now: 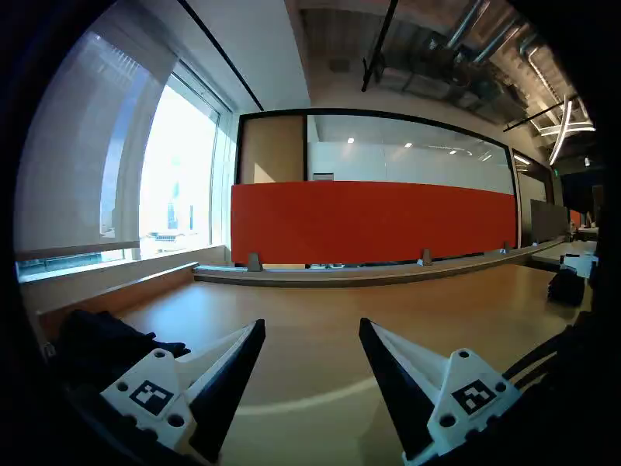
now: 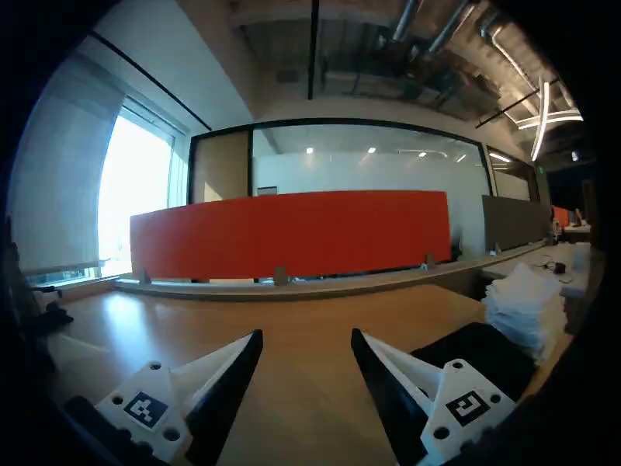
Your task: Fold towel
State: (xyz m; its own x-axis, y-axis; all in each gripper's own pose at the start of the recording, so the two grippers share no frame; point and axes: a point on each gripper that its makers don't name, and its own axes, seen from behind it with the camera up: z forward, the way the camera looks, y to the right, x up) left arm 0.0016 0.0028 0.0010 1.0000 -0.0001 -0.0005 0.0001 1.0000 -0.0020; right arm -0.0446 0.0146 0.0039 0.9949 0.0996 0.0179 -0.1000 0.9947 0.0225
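Pale wooden desk top: long, with an orange screen panel standing along its far edge.
Left gripper: black-and-white fingers spread apart, nothing between them, over bare wood on the near side of the panel.
Right gripper: fingers likewise apart and empty, facing the panel.
Stack of white folded towels: on the desk, short of the panel's right end, touched by neither claw.
Black flat item: also short of the panel's right end; kind unclear.
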